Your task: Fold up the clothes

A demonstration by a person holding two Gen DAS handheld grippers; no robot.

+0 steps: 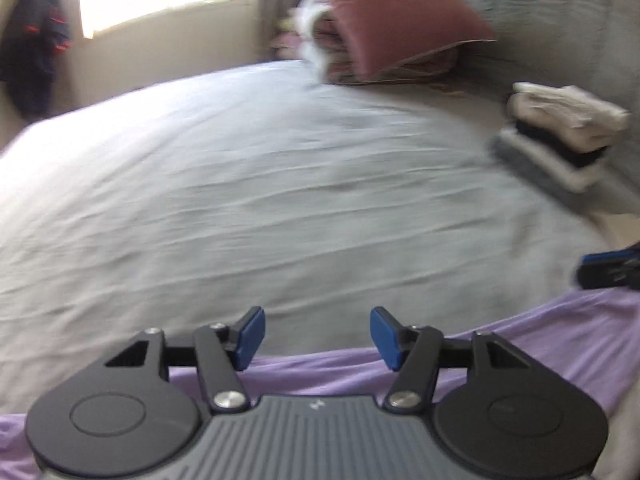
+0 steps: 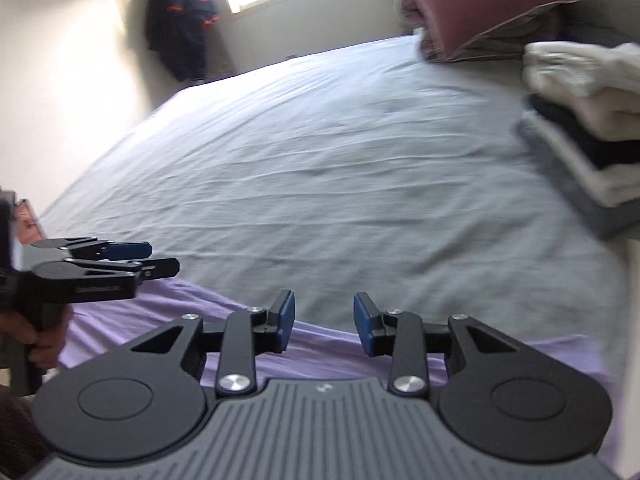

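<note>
A lilac garment (image 1: 520, 344) lies along the near edge of the bed, also visible under the right gripper as the lilac garment (image 2: 328, 348). My left gripper (image 1: 317, 338) hovers over that edge, jaws open, nothing between the blue pads. My right gripper (image 2: 324, 326) is open too, narrower, above the same cloth with an empty gap. In the right wrist view the left gripper (image 2: 156, 258) comes in from the left, held by a hand (image 2: 44, 332). The right gripper's blue tip (image 1: 608, 266) shows at the right edge of the left wrist view.
A pale grey sheet (image 1: 260, 184) covers the bed. A stack of folded clothes (image 2: 588, 128) sits at the right side. A pink pillow (image 2: 480, 0) leans at the head of the bed. A dark jacket (image 2: 180, 24) hangs by the window.
</note>
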